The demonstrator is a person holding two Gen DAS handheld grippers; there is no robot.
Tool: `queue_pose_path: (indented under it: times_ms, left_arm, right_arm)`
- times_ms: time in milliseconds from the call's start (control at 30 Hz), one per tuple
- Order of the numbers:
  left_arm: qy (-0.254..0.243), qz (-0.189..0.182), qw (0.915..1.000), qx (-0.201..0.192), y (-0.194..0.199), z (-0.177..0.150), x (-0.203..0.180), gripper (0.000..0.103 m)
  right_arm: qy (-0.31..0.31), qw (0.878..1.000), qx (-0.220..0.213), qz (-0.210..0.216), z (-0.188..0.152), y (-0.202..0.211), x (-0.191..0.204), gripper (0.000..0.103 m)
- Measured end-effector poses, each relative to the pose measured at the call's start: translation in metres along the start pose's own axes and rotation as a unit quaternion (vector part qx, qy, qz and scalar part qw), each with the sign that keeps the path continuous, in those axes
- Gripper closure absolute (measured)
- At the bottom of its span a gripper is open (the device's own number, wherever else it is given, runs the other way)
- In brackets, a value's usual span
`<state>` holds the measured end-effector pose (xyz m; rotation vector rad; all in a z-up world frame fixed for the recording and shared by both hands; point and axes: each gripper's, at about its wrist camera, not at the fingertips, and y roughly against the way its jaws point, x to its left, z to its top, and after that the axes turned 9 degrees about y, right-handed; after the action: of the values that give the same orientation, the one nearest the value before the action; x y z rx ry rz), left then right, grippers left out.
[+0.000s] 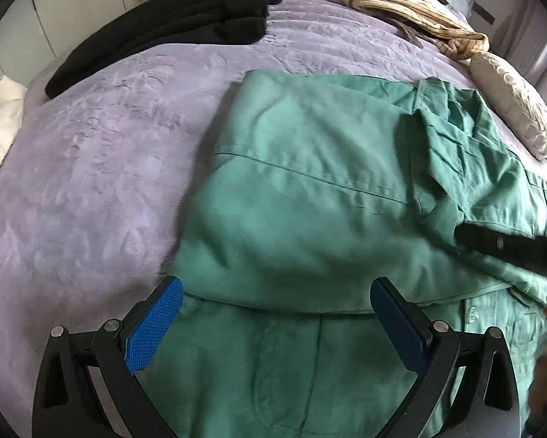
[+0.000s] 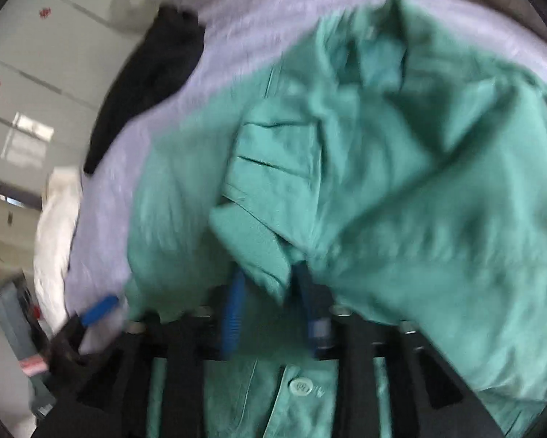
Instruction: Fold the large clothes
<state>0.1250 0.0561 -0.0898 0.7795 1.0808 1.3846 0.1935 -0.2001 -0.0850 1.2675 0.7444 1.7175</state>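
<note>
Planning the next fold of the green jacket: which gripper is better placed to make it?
Probably the right gripper: a flap of the green jacket lies between its jaws. The left gripper hangs open above flat cloth.

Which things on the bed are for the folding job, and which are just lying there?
For the job:
- green jacket
- left claw, open
- right claw, with a flap of jacket between its pads

Just lying about:
- black garment
- striped cream garment
- pale pillow
- white bundle
</note>
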Motion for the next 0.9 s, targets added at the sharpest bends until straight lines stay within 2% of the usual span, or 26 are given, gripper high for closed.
queue_pose_path:
  times_ms: [133,300,367,433,467,500,533,567,600,633,667,700,733,767,800,900]
  left_arm:
    - [0.003,-0.049,0.9986,0.02,-0.007,0.006,-0.018,0.0]
    - [-0.002,-0.118,0.9918,0.048,-0.023,0.021,-0.056,0.0]
    - [-0.003,-0.139,0.9884,0.062,-0.032,0.026,-0.072,0.0]
    - [-0.003,-0.149,0.9867,0.065,-0.04,0.03,-0.085,0.0]
    - [-0.006,-0.152,0.9865,0.06,-0.042,0.032,-0.092,0.001]
    - [-0.009,-0.149,0.9874,0.053,-0.042,0.034,-0.097,0.013]
    - [-0.013,-0.144,0.9884,0.049,-0.043,0.036,-0.102,0.028]
    - [-0.02,-0.138,0.9889,0.05,-0.045,0.039,-0.107,0.063]
    - [-0.021,-0.133,0.9895,0.053,-0.046,0.042,-0.108,0.072]
    - [-0.014,-0.136,0.989,0.055,-0.045,0.045,-0.107,0.073]
    - [-0.008,-0.146,0.9877,0.054,-0.042,0.047,-0.106,0.079]
    - [-0.007,-0.158,0.9864,0.045,-0.034,0.048,-0.103,0.079]
    - [-0.009,-0.162,0.986,0.037,-0.028,0.049,-0.102,0.079]
    - [-0.014,-0.165,0.9858,0.028,-0.021,0.048,-0.1,0.079]
    - [-0.017,-0.165,0.9858,0.025,-0.018,0.046,-0.098,0.08]
    - [-0.023,-0.153,0.9869,0.045,-0.026,0.033,-0.092,0.081]
  right_arm:
    - [0.002,1.0,-0.007,0.029,-0.018,0.015,0.001,0.045]
    - [-0.07,0.997,-0.024,0.022,-0.064,0.065,-0.051,0.044]
    - [-0.133,0.99,-0.044,0.023,-0.087,0.084,-0.084,0.043]
    - [-0.196,0.978,-0.067,0.028,-0.107,0.1,-0.115,0.042]
    - [-0.237,0.967,-0.086,0.032,-0.121,0.111,-0.133,0.04]
    - [-0.263,0.959,-0.099,0.035,-0.129,0.118,-0.144,0.039]
    - [-0.3,0.946,-0.116,0.039,-0.143,0.128,-0.162,0.039]
    - [-0.32,0.938,-0.128,0.038,-0.15,0.134,-0.171,0.039]
    - [-0.346,0.926,-0.148,0.04,-0.159,0.141,-0.183,0.038]
    - [-0.365,0.915,-0.164,0.043,-0.165,0.147,-0.192,0.038]
    - [-0.383,0.905,-0.18,0.047,-0.171,0.153,-0.203,0.038]
    - [-0.399,0.895,-0.193,0.051,-0.175,0.156,-0.21,0.039]
    - [-0.409,0.887,-0.205,0.058,-0.176,0.156,-0.214,0.043]
    - [-0.412,0.883,-0.216,0.063,-0.177,0.159,-0.218,0.079]
    - [-0.411,0.882,-0.223,0.06,-0.177,0.162,-0.22,0.099]
    - [-0.402,0.893,-0.202,0.01,-0.178,0.157,-0.218,0.1]
